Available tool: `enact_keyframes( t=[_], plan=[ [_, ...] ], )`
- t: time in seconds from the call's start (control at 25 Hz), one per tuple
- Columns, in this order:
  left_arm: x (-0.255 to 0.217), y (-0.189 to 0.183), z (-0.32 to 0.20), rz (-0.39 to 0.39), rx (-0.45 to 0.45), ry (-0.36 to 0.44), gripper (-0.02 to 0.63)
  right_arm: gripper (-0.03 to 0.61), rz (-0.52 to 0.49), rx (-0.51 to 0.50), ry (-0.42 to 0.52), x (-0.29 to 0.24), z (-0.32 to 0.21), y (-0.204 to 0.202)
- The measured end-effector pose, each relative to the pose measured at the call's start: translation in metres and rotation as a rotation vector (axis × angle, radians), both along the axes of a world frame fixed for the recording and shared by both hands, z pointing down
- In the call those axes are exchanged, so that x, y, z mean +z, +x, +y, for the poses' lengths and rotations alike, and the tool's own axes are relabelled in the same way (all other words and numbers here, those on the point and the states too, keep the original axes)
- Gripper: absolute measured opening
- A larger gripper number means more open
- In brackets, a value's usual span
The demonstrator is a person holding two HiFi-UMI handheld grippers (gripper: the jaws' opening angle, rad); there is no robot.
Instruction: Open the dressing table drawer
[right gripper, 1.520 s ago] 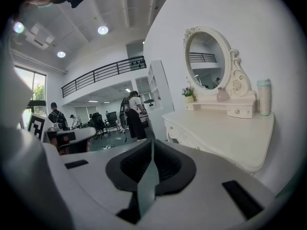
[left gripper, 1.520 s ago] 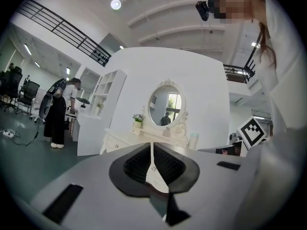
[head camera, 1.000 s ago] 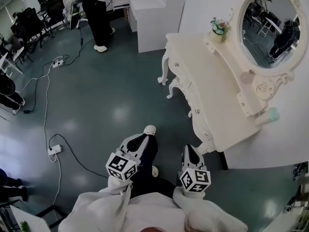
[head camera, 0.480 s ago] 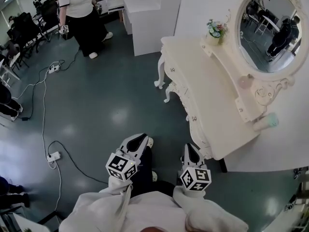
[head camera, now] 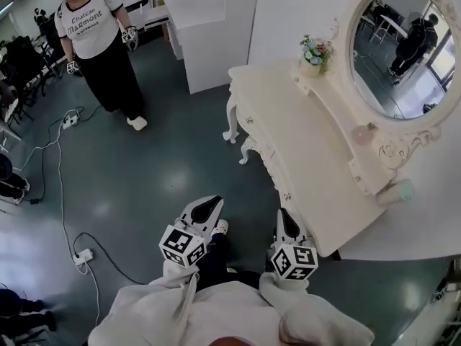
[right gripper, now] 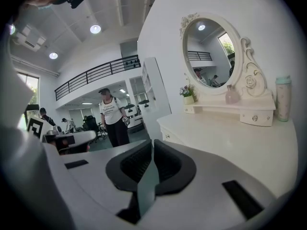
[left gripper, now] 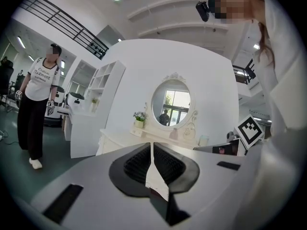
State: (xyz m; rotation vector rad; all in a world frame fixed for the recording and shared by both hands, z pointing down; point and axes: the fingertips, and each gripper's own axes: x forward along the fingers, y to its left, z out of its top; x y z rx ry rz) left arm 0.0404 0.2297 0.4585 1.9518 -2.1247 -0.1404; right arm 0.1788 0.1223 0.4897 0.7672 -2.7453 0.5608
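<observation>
While its drawers (head camera: 251, 120) sit shut, cream dressing table (head camera: 295, 143), carved legs

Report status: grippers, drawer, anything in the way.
Left gripper and right gripper shut, empty, short of the dressing table. Drawer closed, untouched. Bystander and floor cable off to the left, not in the path.

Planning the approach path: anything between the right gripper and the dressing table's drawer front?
Nothing visible. Only bare floor lies between the right gripper and the drawer front of the dressing table. The standing person is well off to the left.
</observation>
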Motion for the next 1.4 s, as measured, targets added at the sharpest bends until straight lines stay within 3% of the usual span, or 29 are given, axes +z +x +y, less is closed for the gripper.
enact_keyframes(
  t=[0.56,0.84,1.08,1.4],
  plan=[
    [-0.002,-0.065,-0.089,-0.012,0.209,0.009,0.032,0.041,-0.006,0.227,-0.004,-0.001,-0.064,-0.040],
    [0.000,-0.089,-0.115,-0.018,0.272,0.029,0.032,0.041,-0.006,0.286,0.016,0.000,-0.083,-0.060],
    [0.002,-0.103,-0.116,-0.016,0.290,0.013,0.032,0.041,0.017,0.285,0.003,0.001,-0.087,-0.076],
    [0.002,-0.137,-0.134,-0.030,0.250,0.011,0.032,0.041,0.034,0.289,0.004,0.000,-0.125,-0.096]
  ],
)
